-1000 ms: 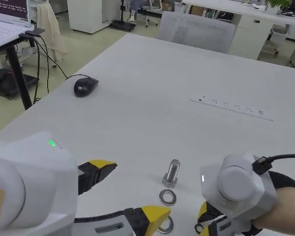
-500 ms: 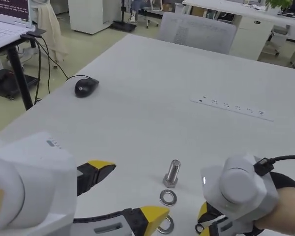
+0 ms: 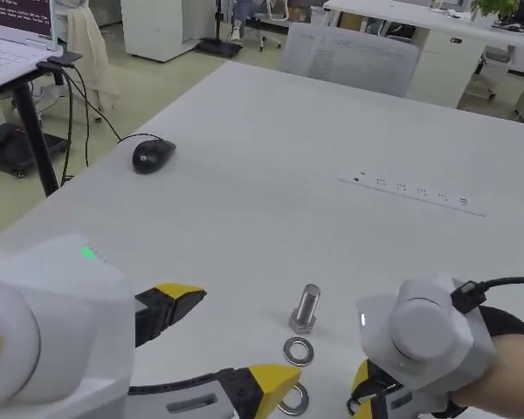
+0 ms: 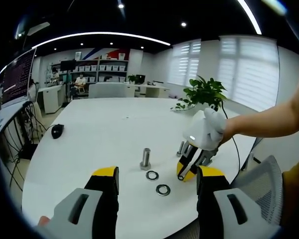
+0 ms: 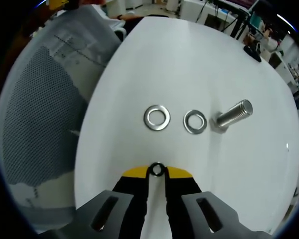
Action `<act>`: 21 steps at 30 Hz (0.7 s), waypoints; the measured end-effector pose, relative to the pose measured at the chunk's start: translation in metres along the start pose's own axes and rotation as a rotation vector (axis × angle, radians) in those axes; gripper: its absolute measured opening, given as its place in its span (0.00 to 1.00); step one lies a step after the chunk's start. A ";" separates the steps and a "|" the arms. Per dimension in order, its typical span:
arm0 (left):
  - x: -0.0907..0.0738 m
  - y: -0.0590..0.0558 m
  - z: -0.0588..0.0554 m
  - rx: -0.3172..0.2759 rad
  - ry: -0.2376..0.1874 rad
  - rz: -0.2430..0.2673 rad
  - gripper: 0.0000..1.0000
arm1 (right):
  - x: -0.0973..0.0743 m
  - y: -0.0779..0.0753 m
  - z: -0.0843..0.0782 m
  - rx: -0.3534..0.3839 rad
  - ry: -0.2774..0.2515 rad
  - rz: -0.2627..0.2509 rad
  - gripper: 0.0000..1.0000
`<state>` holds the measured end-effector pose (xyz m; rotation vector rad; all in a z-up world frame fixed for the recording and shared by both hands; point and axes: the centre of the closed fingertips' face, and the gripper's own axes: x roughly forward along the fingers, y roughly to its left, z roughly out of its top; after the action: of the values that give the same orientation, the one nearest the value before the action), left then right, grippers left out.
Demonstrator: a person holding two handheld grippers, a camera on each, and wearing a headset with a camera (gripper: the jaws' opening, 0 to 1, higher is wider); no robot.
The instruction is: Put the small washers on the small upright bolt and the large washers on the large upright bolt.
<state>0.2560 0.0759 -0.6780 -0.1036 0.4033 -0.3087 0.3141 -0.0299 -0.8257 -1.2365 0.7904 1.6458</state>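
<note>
Head view: the large bolt [image 3: 306,307] stands upright near the desk's [image 3: 271,175] near edge, with two large washers [image 3: 298,351] lying flat between it and that edge. Left gripper view: the left gripper [image 4: 158,175] is spread wide, facing them. Right gripper view: the right gripper [image 5: 157,172] is clamped on a small washer [image 5: 157,169].

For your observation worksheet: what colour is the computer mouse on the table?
The mouse is black; the head view shows it best.

The left gripper [image 4: 158,173] and right gripper [image 5: 157,170] are white-bodied with yellow-tipped black jaws
</note>
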 end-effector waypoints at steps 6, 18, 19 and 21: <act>0.000 0.000 -0.001 0.000 0.003 -0.003 0.62 | 0.000 -0.001 0.000 0.025 -0.011 -0.004 0.13; 0.002 -0.005 -0.001 0.011 0.012 -0.017 0.62 | -0.023 -0.008 -0.019 0.077 -0.002 -0.043 0.12; 0.003 -0.005 0.000 0.012 0.012 -0.019 0.62 | -0.025 -0.009 -0.022 0.082 -0.001 -0.047 0.12; 0.003 -0.006 0.000 0.016 0.015 -0.022 0.62 | -0.031 -0.010 -0.028 0.103 -0.002 -0.058 0.12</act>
<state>0.2573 0.0693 -0.6786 -0.0900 0.4146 -0.3343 0.3367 -0.0588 -0.8042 -1.1746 0.8200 1.5407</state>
